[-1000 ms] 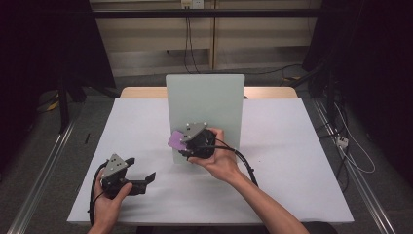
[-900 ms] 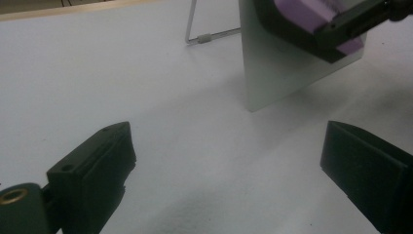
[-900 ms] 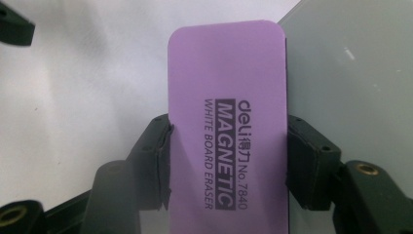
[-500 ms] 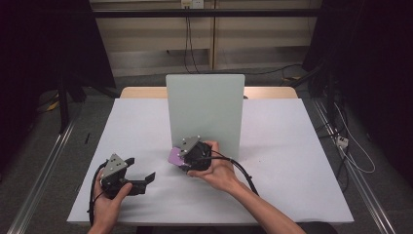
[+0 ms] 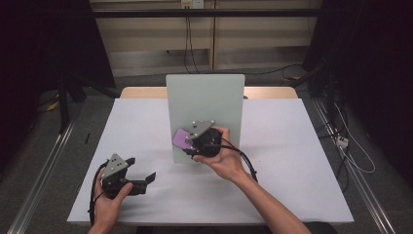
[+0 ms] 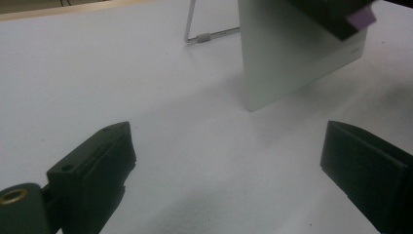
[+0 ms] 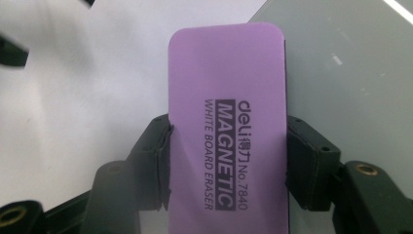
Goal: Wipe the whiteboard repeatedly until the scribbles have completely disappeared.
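A purple magnetic whiteboard eraser lies flat against the lower left of a small upright whiteboard. My right gripper is shut on the eraser's two long edges, with a hand behind it. At the table's near left my left gripper rests low over the white tabletop, jaws wide open with nothing between them. In the left gripper view the whiteboard stands ahead, and a corner of the eraser shows at the top right.
The white table spreads wide on both sides of the board. A wire stand props the board from behind. Metal rails run along the floor left and right of the table, and cables lie on the floor at the right.
The right gripper, still holding the eraser, slid down the board toward its lower edge, then came back up and slightly right. The left gripper stayed put.
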A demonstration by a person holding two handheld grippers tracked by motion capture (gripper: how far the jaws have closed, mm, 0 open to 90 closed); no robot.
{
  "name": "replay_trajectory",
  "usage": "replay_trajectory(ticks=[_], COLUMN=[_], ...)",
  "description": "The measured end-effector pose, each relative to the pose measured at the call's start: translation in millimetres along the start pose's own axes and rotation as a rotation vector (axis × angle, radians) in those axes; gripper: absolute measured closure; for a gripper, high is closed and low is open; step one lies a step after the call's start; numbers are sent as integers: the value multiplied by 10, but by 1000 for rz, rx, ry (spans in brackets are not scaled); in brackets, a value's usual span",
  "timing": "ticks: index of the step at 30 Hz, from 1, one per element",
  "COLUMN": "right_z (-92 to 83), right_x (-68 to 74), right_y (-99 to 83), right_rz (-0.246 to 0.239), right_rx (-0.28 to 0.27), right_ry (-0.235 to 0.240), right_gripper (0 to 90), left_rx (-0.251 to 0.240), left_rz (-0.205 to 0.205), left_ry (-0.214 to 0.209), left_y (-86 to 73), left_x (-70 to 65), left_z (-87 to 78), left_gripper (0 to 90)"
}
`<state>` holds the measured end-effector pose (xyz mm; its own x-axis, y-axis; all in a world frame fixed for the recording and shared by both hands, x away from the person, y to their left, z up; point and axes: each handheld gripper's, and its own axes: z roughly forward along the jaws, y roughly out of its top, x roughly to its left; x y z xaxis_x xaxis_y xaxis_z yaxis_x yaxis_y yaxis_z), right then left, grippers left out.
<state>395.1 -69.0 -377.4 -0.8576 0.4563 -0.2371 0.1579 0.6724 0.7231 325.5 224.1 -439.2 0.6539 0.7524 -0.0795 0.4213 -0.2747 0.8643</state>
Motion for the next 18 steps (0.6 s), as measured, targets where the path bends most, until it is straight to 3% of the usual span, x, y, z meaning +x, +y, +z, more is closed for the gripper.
replay_trajectory(ticks=[5, 8, 11, 18], right_z=[-63, -9, 74, 368], right_x=[-98, -42, 25, 265], right_y=[143, 135, 95, -1], right_rz=[-4, -17, -31, -76], right_rx=[-46, -46, -38, 38], right_ry=[-32, -35, -14, 65], right_gripper=[414, 415, 415, 415], left_rx=[0, 0, -3, -7], left_rz=[1, 0, -1, -7], left_ry=[4, 0, 0, 2], left_y=[0, -1, -2, 2], left_x=[3, 2, -4, -6], left_z=[-4, -4, -5, -14], left_gripper=[54, 54, 54, 54])
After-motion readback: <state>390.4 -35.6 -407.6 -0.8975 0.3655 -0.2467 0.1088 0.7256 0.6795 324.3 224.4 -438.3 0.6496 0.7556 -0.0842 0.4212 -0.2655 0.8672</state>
